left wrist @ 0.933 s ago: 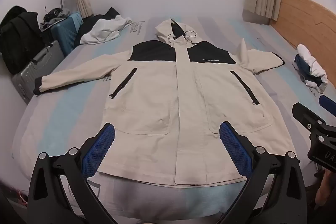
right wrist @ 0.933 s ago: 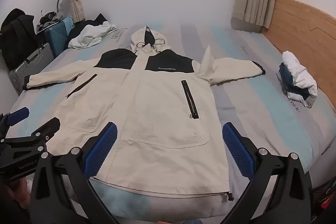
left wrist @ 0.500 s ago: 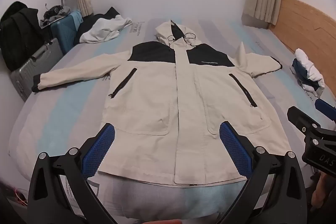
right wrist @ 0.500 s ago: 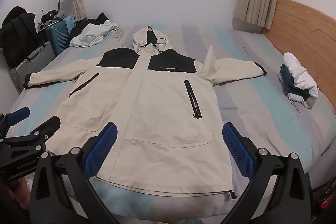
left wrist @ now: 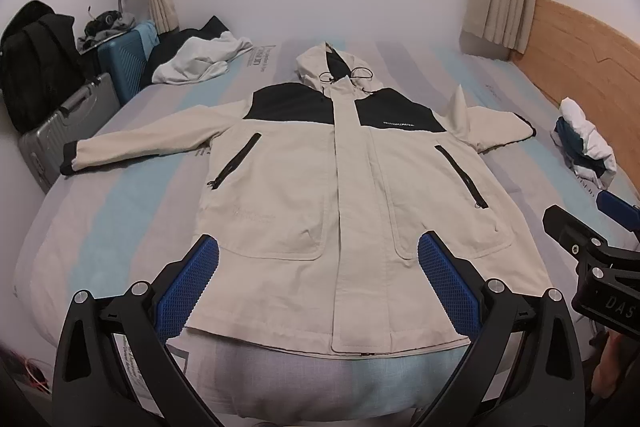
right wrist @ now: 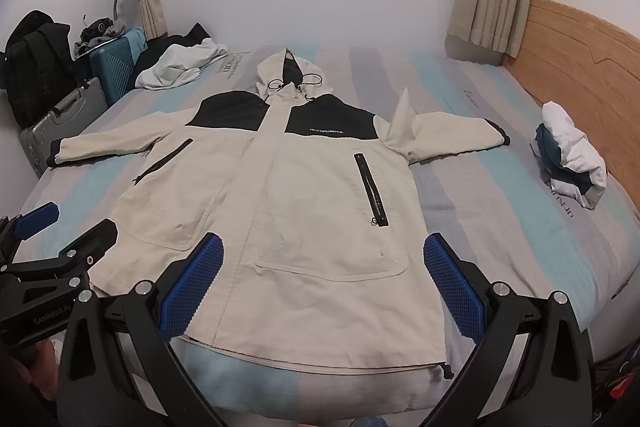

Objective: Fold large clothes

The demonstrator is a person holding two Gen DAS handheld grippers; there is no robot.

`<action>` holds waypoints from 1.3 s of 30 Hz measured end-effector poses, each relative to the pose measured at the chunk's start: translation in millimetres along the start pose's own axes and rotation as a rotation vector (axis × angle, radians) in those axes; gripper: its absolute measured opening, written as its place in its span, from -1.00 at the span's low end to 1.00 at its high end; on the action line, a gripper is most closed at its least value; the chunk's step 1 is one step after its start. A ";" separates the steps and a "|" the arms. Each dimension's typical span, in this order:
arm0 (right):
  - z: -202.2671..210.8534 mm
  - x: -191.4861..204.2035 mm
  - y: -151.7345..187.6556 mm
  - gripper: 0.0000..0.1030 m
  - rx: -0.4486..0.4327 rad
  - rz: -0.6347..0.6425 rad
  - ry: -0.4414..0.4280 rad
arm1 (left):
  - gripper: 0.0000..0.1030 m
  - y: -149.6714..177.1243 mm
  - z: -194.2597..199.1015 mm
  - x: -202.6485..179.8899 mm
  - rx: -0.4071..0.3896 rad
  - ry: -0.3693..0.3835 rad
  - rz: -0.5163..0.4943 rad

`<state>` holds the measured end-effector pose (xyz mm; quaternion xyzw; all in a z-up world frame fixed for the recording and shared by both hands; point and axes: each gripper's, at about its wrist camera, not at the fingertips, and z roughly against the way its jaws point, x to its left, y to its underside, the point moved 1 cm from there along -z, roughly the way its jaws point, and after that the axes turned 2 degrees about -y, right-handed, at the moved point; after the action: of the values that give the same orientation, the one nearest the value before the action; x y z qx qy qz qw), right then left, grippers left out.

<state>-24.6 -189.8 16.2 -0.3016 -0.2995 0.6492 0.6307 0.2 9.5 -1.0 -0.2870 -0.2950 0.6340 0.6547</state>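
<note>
A large cream hooded jacket (left wrist: 344,195) with black shoulders lies flat, front up, on the bed, hood away from me; it also shows in the right wrist view (right wrist: 288,211). Its left sleeve is stretched out flat. Its right sleeve is out too, with a fold standing up near the shoulder. My left gripper (left wrist: 318,259) is open and empty above the jacket's hem. My right gripper (right wrist: 322,255) is open and empty above the hem, further right. Each gripper shows at the edge of the other's view.
The bed (left wrist: 120,211) has a striped blue and grey sheet. A folded white and blue garment (right wrist: 572,155) lies by the wooden headboard (right wrist: 592,59) at right. A loose white garment (left wrist: 200,61) lies at the far left corner. Suitcases (left wrist: 72,123) and a black bag stand left of the bed.
Both grippers have drawn back and risen slightly, so the jacket sits a little further away in both views. The jacket has not moved. Both grippers stay open.
</note>
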 end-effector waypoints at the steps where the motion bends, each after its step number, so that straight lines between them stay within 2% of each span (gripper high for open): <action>1: 0.2 0.5 0.3 0.86 0.000 0.000 -0.001 | 0.89 -0.2 -0.1 -0.2 0.000 0.000 0.000; 39: 0.1 -2.7 -1.8 0.86 -0.003 -0.013 0.017 | 0.89 -1.4 -2.3 -3.3 -0.009 -0.002 0.000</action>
<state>-23.4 -192.4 17.7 -0.3062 -0.2972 0.6421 0.6369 2.8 6.1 -1.5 -0.2895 -0.2982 0.6330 0.6531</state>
